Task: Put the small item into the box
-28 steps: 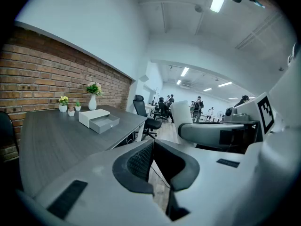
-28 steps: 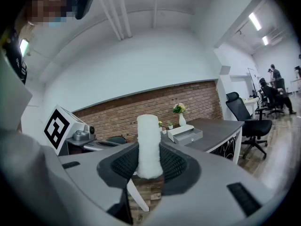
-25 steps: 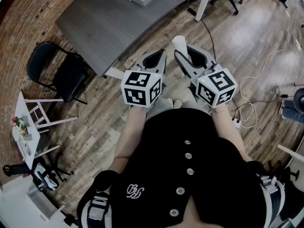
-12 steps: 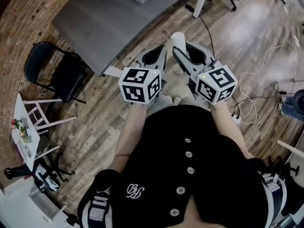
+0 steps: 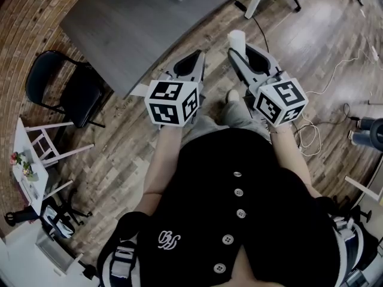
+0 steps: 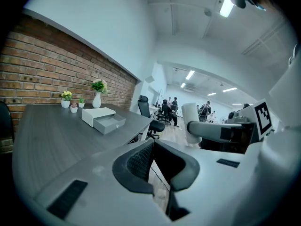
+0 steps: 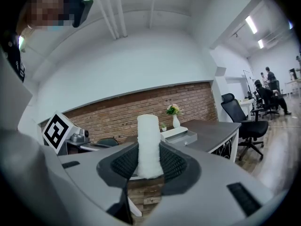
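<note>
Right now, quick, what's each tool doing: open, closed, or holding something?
Left tool: closed, nothing between its jaws.
Right tool: closed on the small white roll.

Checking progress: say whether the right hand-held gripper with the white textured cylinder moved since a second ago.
Yes: the right hand-held gripper and its white textured cylinder went forward, nearer the grey table's white leg.
</note>
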Motion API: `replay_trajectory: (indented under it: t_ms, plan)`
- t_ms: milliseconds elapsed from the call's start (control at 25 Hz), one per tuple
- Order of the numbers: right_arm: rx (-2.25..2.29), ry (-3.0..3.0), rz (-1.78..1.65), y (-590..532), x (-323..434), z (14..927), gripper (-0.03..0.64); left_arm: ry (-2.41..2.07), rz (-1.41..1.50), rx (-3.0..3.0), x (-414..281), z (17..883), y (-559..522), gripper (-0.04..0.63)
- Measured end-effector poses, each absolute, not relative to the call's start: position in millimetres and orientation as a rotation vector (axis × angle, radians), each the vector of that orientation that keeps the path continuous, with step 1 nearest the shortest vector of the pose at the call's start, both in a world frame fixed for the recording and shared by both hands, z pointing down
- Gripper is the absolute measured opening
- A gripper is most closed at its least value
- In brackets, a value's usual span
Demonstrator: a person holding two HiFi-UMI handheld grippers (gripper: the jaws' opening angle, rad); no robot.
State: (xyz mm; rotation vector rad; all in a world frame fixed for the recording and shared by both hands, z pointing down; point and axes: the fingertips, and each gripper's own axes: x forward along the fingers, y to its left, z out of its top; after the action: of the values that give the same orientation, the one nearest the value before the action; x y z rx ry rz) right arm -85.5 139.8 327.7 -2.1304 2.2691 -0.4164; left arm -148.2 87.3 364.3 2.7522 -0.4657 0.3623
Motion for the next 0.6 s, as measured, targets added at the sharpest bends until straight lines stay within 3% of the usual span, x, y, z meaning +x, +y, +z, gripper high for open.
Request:
replay_trajectory:
  t_ms: [280, 600]
  plan:
    - [-2.075, 2.314, -0.424, 80.9, -19.5, 340.6, 0.135, -0.603, 0.359, 2.693, -108.7, 383.4, 28.8, 0.014]
    - [-1.871, 2.546, -0.435, -25.3, 84.0, 337.0, 0.135, -0.798, 0.313, 2.612, -12.3, 378.9, -58.9, 0.014]
